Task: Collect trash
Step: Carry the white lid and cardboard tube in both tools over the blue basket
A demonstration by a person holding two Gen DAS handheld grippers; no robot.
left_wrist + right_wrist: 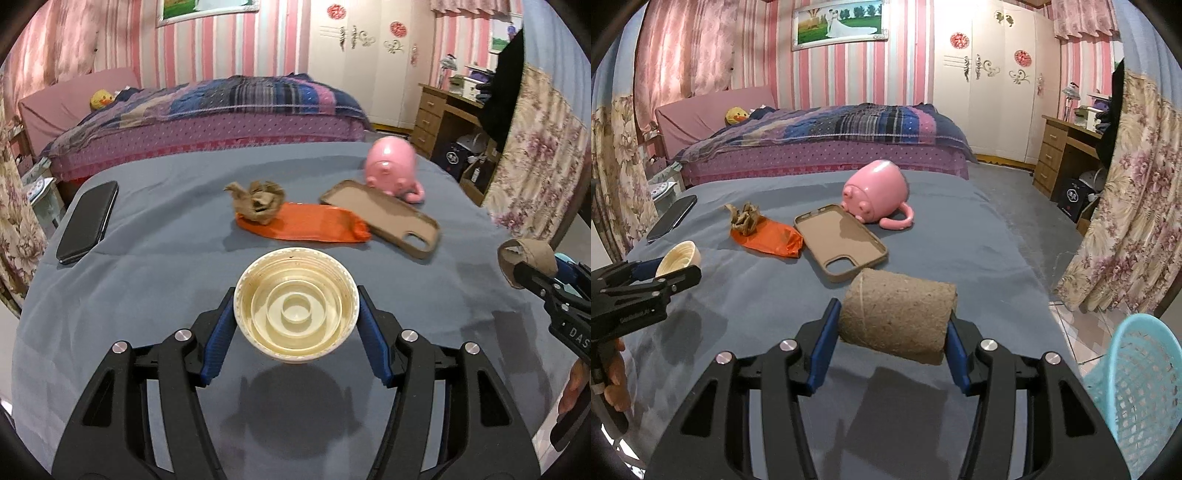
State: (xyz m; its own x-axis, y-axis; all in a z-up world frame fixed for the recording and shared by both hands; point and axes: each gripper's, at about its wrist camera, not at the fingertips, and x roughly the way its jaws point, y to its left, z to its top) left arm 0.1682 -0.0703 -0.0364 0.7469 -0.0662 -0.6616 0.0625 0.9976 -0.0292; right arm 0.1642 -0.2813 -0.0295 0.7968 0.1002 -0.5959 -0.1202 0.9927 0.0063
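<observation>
Already both pieces of trash are lifted off the grey-covered counter (110,280): the left gripper (296,321) pinches a cream lid (296,314), the right gripper (892,332) a cardboard tube (897,310). Next, carry them to the blue basket (1137,387) at four o'clock; crumpled paper (258,201) remains at twelve.

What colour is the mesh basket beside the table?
Light blue; the basket shows best in the right wrist view, at the lower right edge.

You are seeing the white letters "DAS", cut off by the picture's edge, showing on the black body of the right gripper (532,275) in the left wrist view. Print on the left gripper (677,267) is staying too blurred to read.
</observation>
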